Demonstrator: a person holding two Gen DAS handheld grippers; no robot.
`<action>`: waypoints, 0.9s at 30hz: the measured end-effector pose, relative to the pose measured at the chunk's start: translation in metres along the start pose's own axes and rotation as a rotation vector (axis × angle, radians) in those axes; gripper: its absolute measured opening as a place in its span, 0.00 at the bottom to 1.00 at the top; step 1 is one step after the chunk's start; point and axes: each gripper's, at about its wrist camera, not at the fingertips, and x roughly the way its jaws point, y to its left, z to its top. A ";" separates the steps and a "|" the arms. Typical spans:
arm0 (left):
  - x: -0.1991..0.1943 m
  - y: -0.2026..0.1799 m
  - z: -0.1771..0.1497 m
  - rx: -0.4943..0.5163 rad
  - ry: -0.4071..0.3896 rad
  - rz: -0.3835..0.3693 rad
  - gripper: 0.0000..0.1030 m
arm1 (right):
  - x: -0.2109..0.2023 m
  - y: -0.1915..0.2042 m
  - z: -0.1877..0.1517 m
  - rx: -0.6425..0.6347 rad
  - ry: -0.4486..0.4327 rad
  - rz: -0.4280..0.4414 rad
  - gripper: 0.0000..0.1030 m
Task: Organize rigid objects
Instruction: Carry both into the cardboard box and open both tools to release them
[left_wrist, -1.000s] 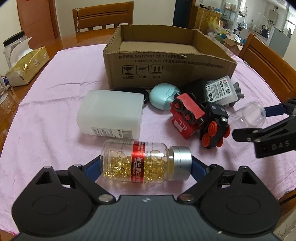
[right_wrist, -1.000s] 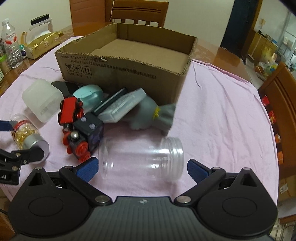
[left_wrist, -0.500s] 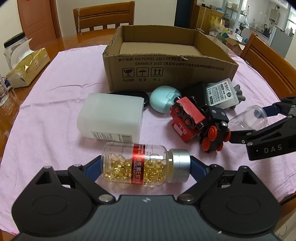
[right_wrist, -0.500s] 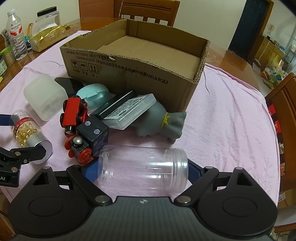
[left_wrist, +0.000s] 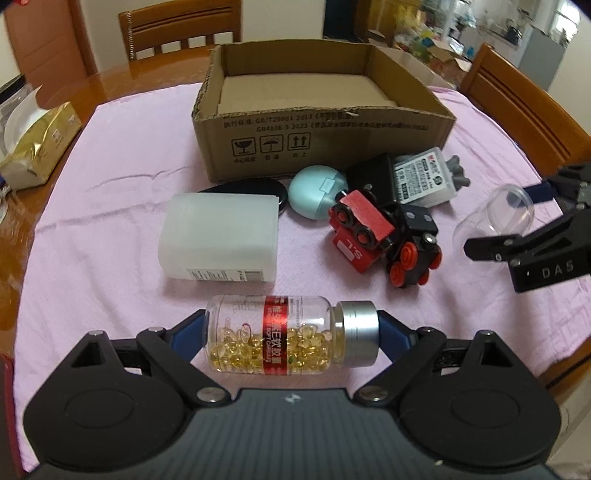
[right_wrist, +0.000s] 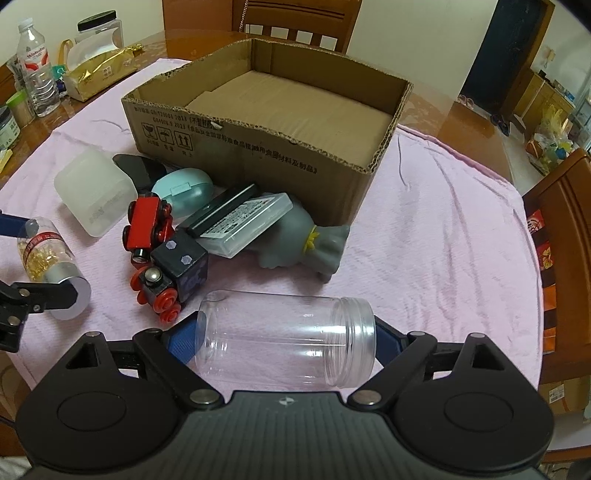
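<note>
A clear bottle of yellow capsules (left_wrist: 291, 339) with a red label and silver cap lies crosswise in my left gripper (left_wrist: 291, 328). The blue pads press on its base and cap, so the gripper is shut on it. My right gripper (right_wrist: 286, 334) is shut endwise on an empty clear jar (right_wrist: 288, 343) without a lid. Both are low over the pink cloth, in front of the open cardboard box (left_wrist: 325, 136). In the left wrist view the right gripper (left_wrist: 517, 236) with the jar shows at the right edge.
Between the grippers and the box lie a red and black toy train (left_wrist: 384, 240), a white plastic box (left_wrist: 221, 236), a teal case (left_wrist: 317, 190), a labelled clear case (right_wrist: 243, 221) and a grey toy (right_wrist: 306, 240). A gold tissue pack (right_wrist: 96, 74) and bottles stand far left. Chairs ring the table.
The right jaws, wide apart around the clear jar a second ago, have closed onto its two ends. The left gripper keeps the capsule bottle and has hardly moved.
</note>
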 end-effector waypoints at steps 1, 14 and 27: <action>-0.003 0.001 0.002 0.013 0.006 -0.005 0.90 | -0.002 0.000 0.001 -0.001 0.001 0.004 0.91; -0.058 0.021 0.068 0.219 -0.052 -0.098 0.90 | -0.049 0.010 0.035 -0.012 -0.048 0.044 0.91; -0.042 0.022 0.169 0.232 -0.178 -0.099 0.90 | -0.070 0.006 0.087 -0.005 -0.131 0.012 0.91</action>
